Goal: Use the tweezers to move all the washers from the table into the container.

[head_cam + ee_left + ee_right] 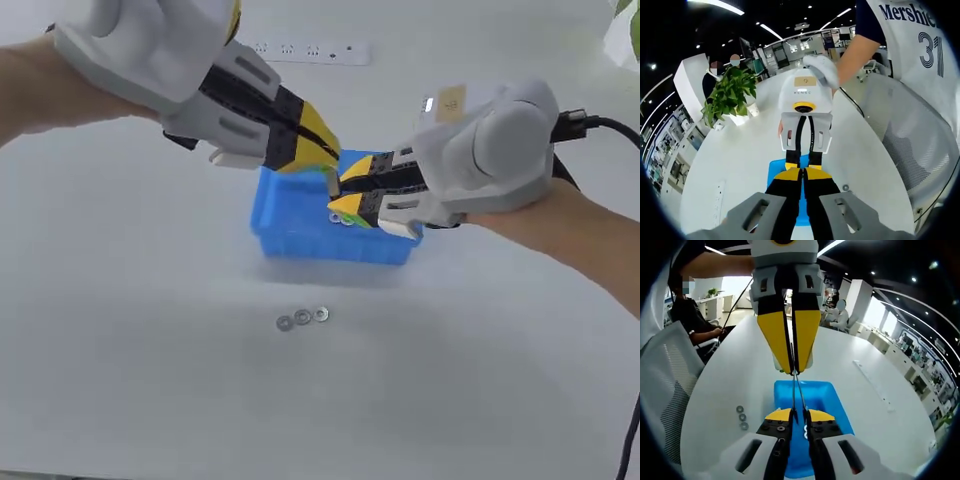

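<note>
Both grippers are over the blue container (300,238), nose to nose, sharing the tweezers (796,390).

Left gripper (325,160): comes in from upper left in the head view. In the right gripper view its yellow jaws (792,371) are pinched nearly together with only a thin slit, and the tweezers come out at the tips. It is clamped on the tweezers.

Right gripper (340,196): comes in from the right and sits low over the container's near-right part. In its own view the jaws (794,414) are drawn in close, yellow tips either side of the two thin tweezer legs and gripping them. The legs spread slightly toward this gripper. The tweezer tips are hidden, so I can't tell whether a washer is held.

In the left gripper view its own black and yellow jaws (801,176) meet the right gripper's tips (801,162) head on, above the container (772,175).

Three washers (303,317) lie in a short row on the white table (150,380), in front of the container and apart from it. They also show left of the container in the right gripper view (742,417). A few washers in the container (341,218) sit just under the right gripper's jaws.

A power strip (305,50) lies at the far table edge.
</note>
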### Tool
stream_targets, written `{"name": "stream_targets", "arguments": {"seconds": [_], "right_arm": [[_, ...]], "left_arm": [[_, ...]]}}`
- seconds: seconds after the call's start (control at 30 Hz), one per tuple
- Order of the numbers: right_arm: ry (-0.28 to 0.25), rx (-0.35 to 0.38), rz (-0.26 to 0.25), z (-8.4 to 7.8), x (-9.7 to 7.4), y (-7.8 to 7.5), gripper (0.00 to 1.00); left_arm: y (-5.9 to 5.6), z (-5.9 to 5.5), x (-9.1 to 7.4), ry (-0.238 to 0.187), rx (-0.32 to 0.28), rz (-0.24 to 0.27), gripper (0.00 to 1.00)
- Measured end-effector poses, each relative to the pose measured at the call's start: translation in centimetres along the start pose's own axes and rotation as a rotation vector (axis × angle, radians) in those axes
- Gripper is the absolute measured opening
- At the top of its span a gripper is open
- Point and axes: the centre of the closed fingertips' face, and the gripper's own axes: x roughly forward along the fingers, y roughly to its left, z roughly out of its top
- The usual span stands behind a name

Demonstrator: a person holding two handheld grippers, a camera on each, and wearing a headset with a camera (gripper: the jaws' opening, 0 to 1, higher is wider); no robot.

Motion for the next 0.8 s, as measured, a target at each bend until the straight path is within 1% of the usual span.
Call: {"name": "stream_targets", "arguments": {"seconds": [0.07, 0.13, 0.2, 0.27, 0.3, 0.43, 0.57, 0.6, 0.67, 0.77, 0.8], "right_arm": [[-0.004, -0.01, 0.001, 0.3, -0.4, 0.4, 0.12], [-0.004, -0.018, 0.006, 0.4, -0.7, 0.9, 0.12], [-0.007, -0.016, 0.011, 0.6, -1.1, 1.4, 0.12], [-0.015, -0.016, 0.015, 0.9, -1.4, 1.9, 0.12], [-0.019, -0.012, 0.016, 1.0, -1.5, 2.1, 0.12], [-0.018, -0.017, 0.021, 1.2, -1.8, 3.0, 0.12], [-0.025, -0.013, 0.035, 1.5, -1.9, 4.1, 0.12], [-0.026, -0.011, 0.037, 1.5, -1.9, 4.3, 0.12], [-0.026, -0.012, 0.048, 1.4, -1.8, 4.9, 0.12], [-0.025, -0.021, 0.066, 1.2, -1.6, 5.9, 0.12], [-0.025, -0.03, 0.074, 1.2, -1.5, 6.3, 0.12]], "left_arm": [[-0.5, 0.4, -0.2, -0.004, 0.004, -0.002, 0.05], [-1.0, 0.6, -0.4, 0.001, 0.01, -0.006, 0.05], [-1.5, 0.9, -0.6, 0.001, 0.009, -0.009, 0.05], [-2.0, 1.4, -0.9, -0.007, 0.003, -0.007, 0.05], [-2.3, 1.7, -1.0, -0.021, -0.011, -0.004, 0.05], [-3.2, 1.9, -1.4, -0.014, -0.016, -0.001, 0.05], [-4.3, 2.2, -1.6, -0.013, -0.021, -0.001, 0.05], [-4.7, 2.4, -1.6, -0.018, -0.024, -0.004, 0.05], [-5.3, 2.5, -1.6, -0.013, -0.022, -0.007, 0.05], [-6.1, 2.4, -1.5, -0.03, -0.055, -0.009, 0.05], [-6.2, 2.4, -1.5, -0.034, -0.062, -0.008, 0.05]]}}
